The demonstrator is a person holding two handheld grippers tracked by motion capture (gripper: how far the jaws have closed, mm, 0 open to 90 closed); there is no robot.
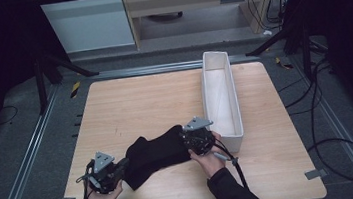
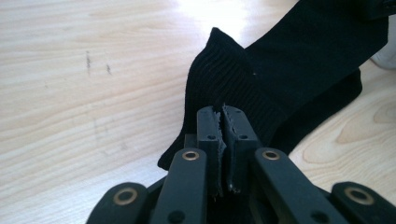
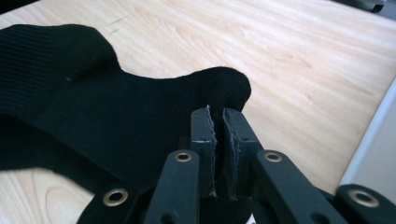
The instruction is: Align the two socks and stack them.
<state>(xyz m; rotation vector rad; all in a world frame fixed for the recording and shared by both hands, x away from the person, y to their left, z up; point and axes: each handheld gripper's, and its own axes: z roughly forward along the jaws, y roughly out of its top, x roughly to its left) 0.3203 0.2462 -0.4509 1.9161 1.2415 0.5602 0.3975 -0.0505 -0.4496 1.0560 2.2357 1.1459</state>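
Carrying black sock (image 1: 156, 152) stretched btwn L gripper (image 1: 122, 167) & R gripper (image 1: 189, 139), both clamped on it; next prob. over to white bin (image 1: 235, 103).

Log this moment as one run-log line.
left tongs: shut on black sock cuff | right tongs: shut on its toe end | sock: stretched between them over table | white bin: beside

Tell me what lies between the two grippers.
In the high view, the black sock spans the stretch between the left gripper and the right gripper, each shut on one end of it.
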